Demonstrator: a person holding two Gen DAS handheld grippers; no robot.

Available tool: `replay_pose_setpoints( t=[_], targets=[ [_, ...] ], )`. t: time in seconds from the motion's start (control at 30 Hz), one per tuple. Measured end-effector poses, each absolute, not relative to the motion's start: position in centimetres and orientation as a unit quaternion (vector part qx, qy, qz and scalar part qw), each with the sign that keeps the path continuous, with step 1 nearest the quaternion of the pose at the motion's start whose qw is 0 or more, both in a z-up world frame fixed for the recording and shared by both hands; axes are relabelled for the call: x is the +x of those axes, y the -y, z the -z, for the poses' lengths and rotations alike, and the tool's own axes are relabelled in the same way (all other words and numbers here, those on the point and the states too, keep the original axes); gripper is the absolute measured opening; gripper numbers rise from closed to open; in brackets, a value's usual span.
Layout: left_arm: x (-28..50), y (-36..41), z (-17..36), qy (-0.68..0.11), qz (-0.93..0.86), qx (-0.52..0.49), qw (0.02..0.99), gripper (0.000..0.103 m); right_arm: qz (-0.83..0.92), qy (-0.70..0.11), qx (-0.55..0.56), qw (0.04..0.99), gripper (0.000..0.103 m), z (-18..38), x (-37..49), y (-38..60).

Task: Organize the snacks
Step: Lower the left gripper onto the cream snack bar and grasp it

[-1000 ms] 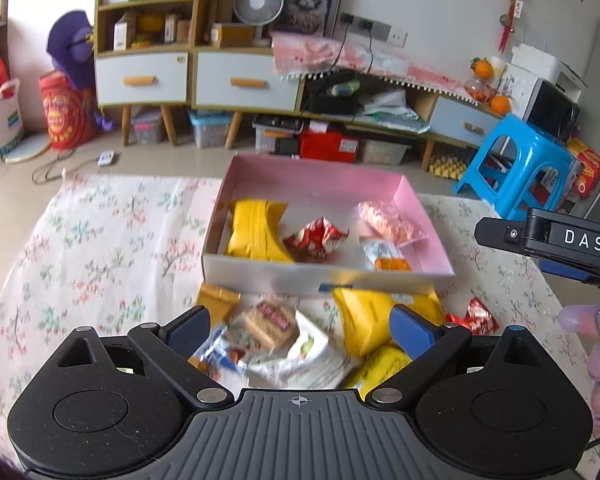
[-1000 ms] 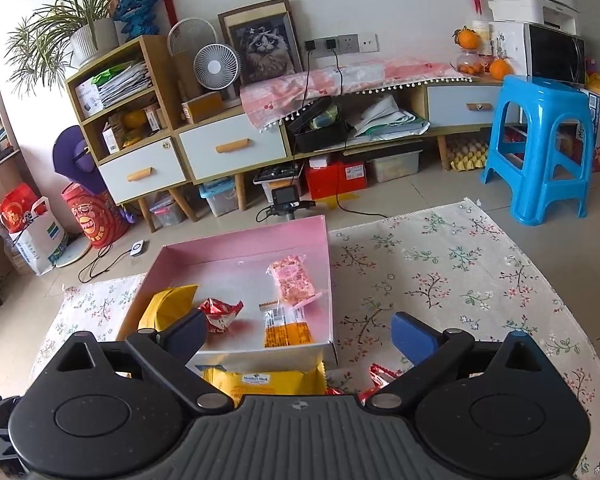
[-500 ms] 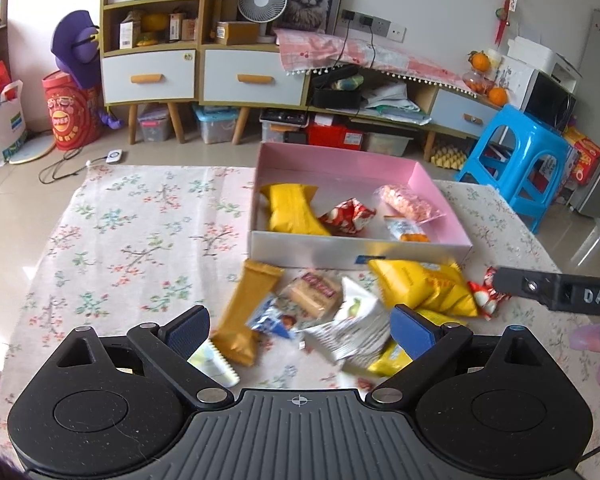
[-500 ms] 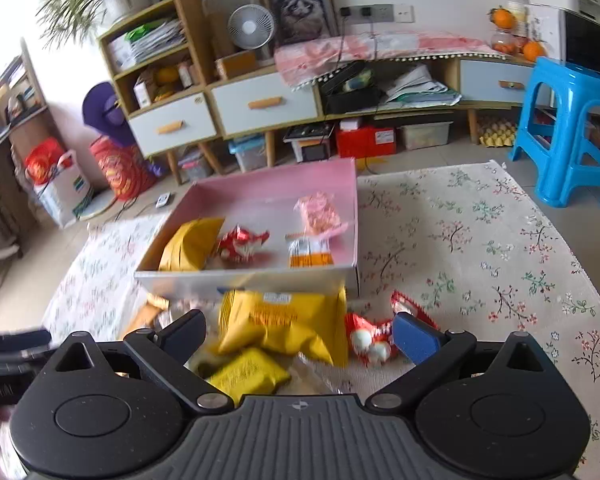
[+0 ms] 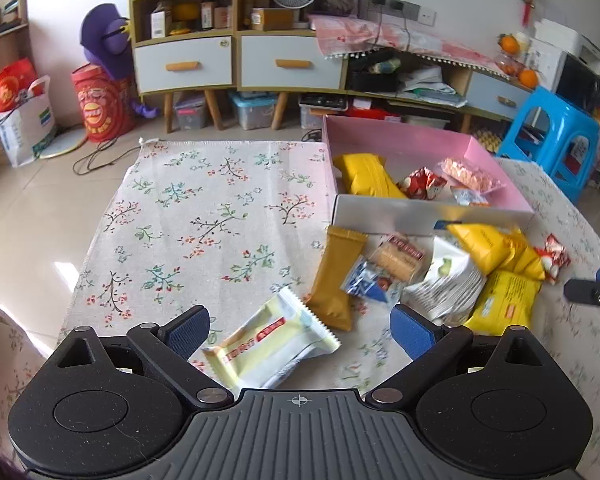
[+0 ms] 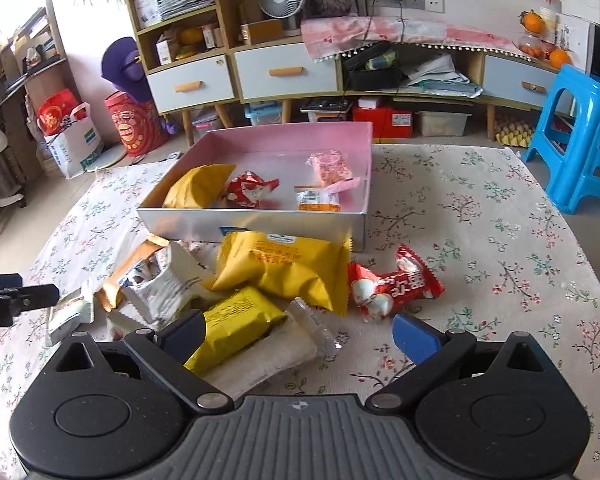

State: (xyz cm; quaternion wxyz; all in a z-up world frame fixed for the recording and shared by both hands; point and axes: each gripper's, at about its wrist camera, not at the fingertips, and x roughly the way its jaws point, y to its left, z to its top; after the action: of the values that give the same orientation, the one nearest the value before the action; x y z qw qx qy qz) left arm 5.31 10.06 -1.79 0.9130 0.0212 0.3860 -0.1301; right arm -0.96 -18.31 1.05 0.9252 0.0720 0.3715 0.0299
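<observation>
Snacks lie heaped against the pink box's (image 6: 260,222) near wall on the floral cloth (image 5: 204,216); a pale-yellow wafer pack (image 5: 270,338) lies diagonally between the left gripper's (image 5: 300,328) wide-spread fingers. The right gripper (image 6: 298,330) gapes over a yellow packet (image 6: 236,320); its print is unreadable.

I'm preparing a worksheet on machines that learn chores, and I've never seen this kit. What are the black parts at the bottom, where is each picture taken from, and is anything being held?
There is no robot here. A person holds a two-fingered claw in each hand, and a wide-angle camera on each claw looks forward along its fingers.

The left view shows the left claw, the right view the right claw. The black shapes are the claws' own bodies.

On the flowered cloth stands a pink box already holding a few snacks. More packets lie loose in front, such as a pale yellow packet and a red packet.

Both claws are open and hold nothing.
</observation>
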Motion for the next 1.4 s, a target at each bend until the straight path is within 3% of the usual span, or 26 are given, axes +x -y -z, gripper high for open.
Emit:
replay_pose_setpoints(
  t=[0.47,1.1,1.23,1.4],
  targets=[
    [5.8,-12.6,5.9,-0.364,0.177,0.081,0.911,0.098,-0.200,-0.293,-0.071,0.932,0.092,-1.6,-3.6,10.5],
    [7.1,-11.9,7.8,-0.381,0.201,0.097,0.897,0.096,-0.229,-0.319,-0.193,0.899,0.088,2.6,-2.9,6.4],
    [7.1,-11.6,7.7,-0.380,0.207,0.094,0.897,0.090,-0.222,-0.312,-0.196,0.903,0.082,2.4,-2.6,6.4],
    [6.9,-11.4,7.4,-0.377,0.214,0.093,0.897,0.074,-0.221,-0.309,-0.200,0.903,0.068,2.4,-2.3,6.4]
  ],
)
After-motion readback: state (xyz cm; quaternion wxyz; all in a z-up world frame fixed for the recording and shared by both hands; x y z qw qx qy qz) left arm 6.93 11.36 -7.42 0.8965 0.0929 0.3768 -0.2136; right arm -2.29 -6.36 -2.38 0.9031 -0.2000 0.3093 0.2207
